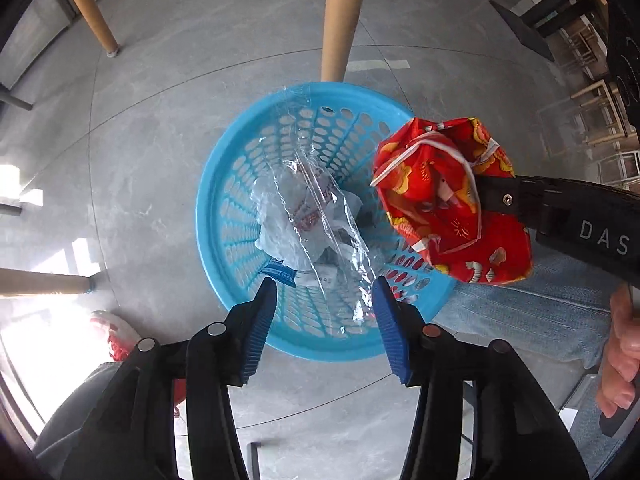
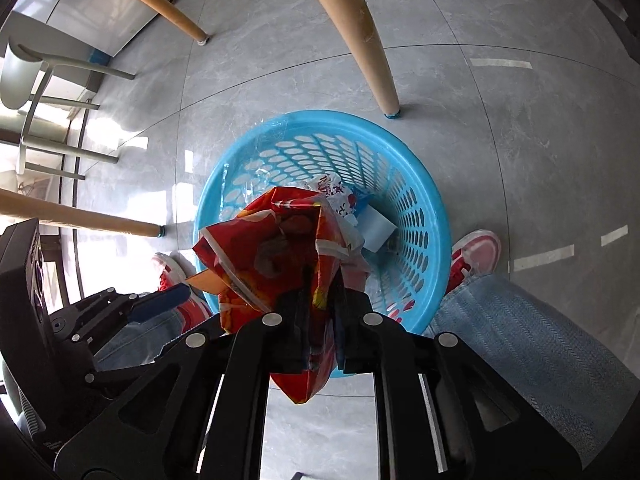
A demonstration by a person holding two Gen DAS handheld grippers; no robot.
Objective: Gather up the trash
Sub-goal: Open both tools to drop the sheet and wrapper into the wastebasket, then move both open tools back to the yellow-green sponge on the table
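Blue basket (image 1: 224, 184) holding clear plastic wrap (image 1: 320, 216), right claw (image 2: 320, 280) gripping red wrapper (image 1: 452, 200)

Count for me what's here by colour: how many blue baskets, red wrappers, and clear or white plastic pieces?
Blue basket: 1
Red wrapper, held in the right gripper: 1
Clear plastic film: 1
White plastic bag: 1
Total: 4

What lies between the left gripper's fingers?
Nothing gripped: between the open left gripper fingers, the left wrist view shows only clear film down in the blue basket.
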